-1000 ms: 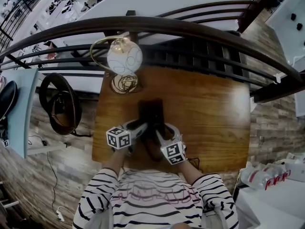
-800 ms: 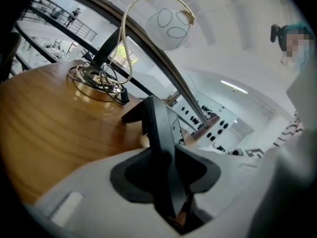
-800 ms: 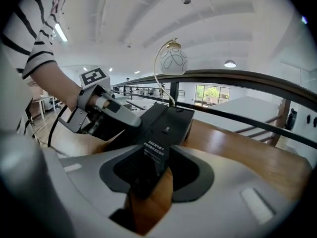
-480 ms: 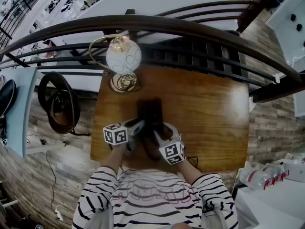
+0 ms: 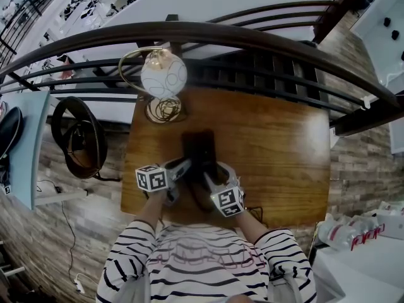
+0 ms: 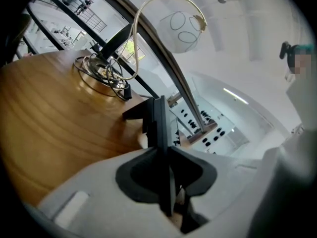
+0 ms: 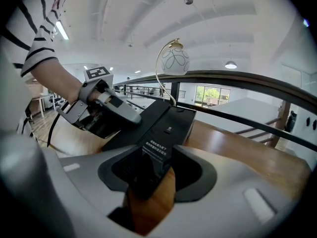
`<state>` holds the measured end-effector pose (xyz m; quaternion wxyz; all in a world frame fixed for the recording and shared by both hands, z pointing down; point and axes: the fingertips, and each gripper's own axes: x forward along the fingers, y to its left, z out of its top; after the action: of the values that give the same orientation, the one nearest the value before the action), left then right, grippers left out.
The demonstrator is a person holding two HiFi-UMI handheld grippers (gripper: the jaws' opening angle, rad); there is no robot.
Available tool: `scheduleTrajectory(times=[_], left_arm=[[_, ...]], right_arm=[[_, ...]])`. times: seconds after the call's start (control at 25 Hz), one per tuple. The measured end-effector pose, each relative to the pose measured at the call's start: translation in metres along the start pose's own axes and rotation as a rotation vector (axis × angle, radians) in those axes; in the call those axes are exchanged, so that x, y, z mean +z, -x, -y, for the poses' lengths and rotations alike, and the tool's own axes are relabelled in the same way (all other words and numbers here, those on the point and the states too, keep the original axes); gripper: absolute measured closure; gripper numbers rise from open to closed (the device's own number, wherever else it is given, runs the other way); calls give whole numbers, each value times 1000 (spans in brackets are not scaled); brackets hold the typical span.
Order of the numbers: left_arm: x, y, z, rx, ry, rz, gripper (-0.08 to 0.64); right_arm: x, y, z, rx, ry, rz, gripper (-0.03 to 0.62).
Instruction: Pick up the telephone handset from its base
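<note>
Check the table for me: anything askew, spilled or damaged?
Nothing spilled or broken; the telephone looks intact. Only oddity: the cord lies in a loose tangle on the lamp base at the far left corner of the table.

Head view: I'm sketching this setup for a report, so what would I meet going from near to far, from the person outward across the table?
Striped shirt → telephone → lamp → railing
</note>
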<state>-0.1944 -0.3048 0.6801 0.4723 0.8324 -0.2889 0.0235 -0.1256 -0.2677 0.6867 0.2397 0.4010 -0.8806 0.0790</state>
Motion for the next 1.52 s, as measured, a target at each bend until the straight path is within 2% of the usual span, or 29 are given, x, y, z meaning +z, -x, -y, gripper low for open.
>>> scheduleTrajectory(times=[0.2, 0.52, 0.76, 0.88, 1.04, 1.24, 1.52], left_arm=[[2, 2, 5, -27, 0, 9, 488], [2, 9, 8, -26, 2, 27, 489], [7, 17, 13, -32, 7, 62, 491], [9, 19, 20, -35, 8, 81, 491], [12, 24, 33, -35, 1, 116, 491], [19, 36, 47, -31, -20, 158, 491], [19, 53, 70, -21, -27, 222, 491]], right_arm=[[0, -1, 0, -3, -9, 2, 403], [-1, -1, -2, -3, -23, 6, 402], [2, -1, -6, 27, -73, -3, 356], [2, 5, -2, 26, -125, -6, 392], [7, 22, 7, 16, -158, 21, 394], [28, 40, 15, -10, -166, 83, 425], [63, 75, 15, 20, -196, 176, 469]])
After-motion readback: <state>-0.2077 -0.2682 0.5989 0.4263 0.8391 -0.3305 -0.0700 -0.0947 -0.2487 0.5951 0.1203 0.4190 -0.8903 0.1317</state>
